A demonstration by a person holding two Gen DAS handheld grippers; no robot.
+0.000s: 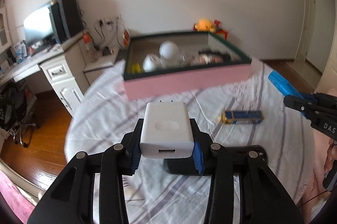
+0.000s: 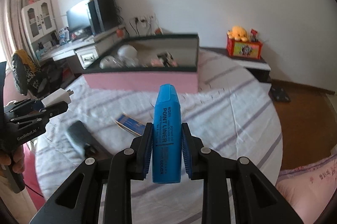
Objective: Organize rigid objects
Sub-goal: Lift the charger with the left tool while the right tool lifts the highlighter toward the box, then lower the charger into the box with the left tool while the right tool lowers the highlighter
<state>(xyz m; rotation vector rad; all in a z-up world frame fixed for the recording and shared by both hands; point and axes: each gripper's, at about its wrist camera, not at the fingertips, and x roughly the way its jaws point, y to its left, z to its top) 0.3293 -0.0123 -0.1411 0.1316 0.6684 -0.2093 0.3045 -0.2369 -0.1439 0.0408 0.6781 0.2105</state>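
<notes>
The pink box (image 1: 185, 81) holds 2 white bulbs (image 1: 168, 50) among blurred items. The left gripper (image 1: 166, 146) clamps 1 USB charger (image 1: 166, 127); the right gripper (image 2: 167, 150) clamps 1 blue highlighter (image 2: 167, 129).

Box (image 1: 185, 80) on bed (image 1: 242, 139), far side; bulbs (image 1: 168, 50) and other small items inside. Battery pack (image 1: 242, 117) on bed before box, to right. Dark object (image 1: 257, 152) on bed nearest, under left tongs (image 1: 166, 139). Charger (image 1: 166, 129) between left tongs, above bed. Marker (image 2: 167, 137) between right tongs (image 2: 167, 146), right of charger. Desk (image 1: 31, 61) left of bed, monitor (image 1: 39, 26) on it.
</notes>
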